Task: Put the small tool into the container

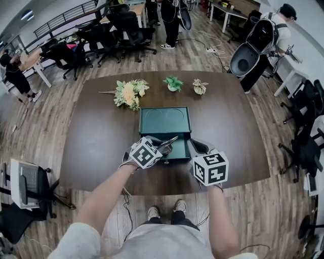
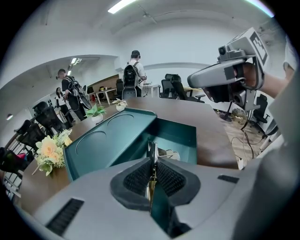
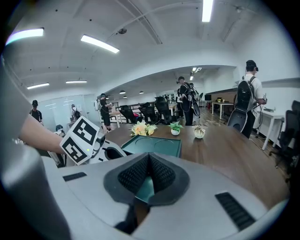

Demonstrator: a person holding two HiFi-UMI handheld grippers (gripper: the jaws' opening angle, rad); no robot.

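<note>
Table [image 1: 96, 136] bears container [image 1: 165, 120], flower bunch [image 1: 129, 93], two small plants [image 1: 173, 83].

You work under bright, even ceiling strips [image 3: 98, 43]; on the table [image 1: 101, 131] beneath them you get a soft sheen and faint shadows. Beyond the table, your fisheye views bend and darken into black corners.

Open-plan office with a pale wood-plank floor [image 1: 45, 126]. A large, dark brown, rounded wooden bench [image 1: 91, 146] fills the middle. Behind it, black wheeled office chairs [image 1: 126, 28] crowd around white desks [image 1: 228, 10]. White walls [image 3: 276, 70] meet a white ceiling [image 3: 154, 47] fitted with long fluorescent strip lights [image 3: 98, 43]. Several people wearing backpacks [image 3: 246, 101] stand among the desks.
</note>
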